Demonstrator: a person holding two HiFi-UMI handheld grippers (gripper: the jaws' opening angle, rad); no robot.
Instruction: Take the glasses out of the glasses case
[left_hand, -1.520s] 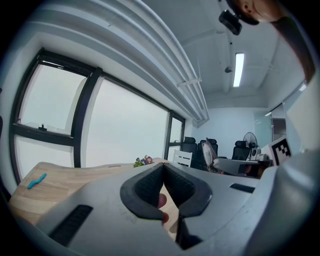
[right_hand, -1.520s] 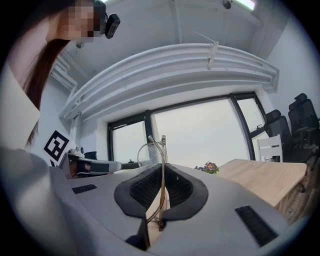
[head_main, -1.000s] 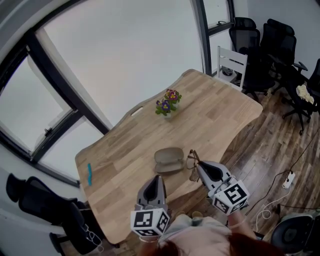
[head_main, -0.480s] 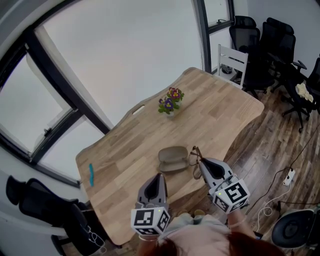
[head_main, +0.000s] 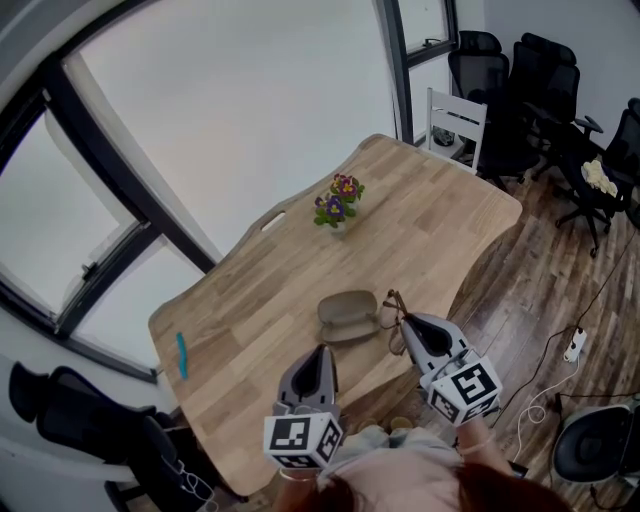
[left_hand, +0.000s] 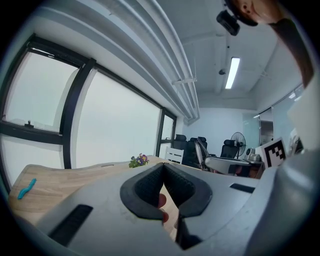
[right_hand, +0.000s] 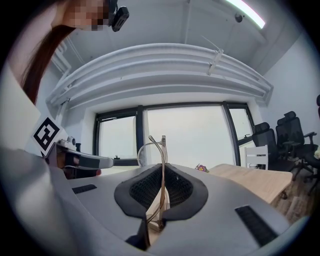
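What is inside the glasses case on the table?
Its interior cannot be seen: the glasses case lies closed. The glasses are outside it, clamped in the right gripper just beside the case.

The glasses case (head_main: 347, 313) is lying on the desk (head_main: 440, 215) near its front edge, just ahead of me. My right gripper (head_main: 407, 326) is sitting to the right of the case, jaws pressing on the glasses (head_main: 390, 312), just beside the case's right end. My left gripper (head_main: 319, 356) is hanging in front of the case, jaws together. A potted flower (head_main: 337, 203) is standing behind the case. A small object (head_main: 181, 354) is lying at the desk's left edge. A chair (head_main: 455, 120) is standing beyond the desk's far end.
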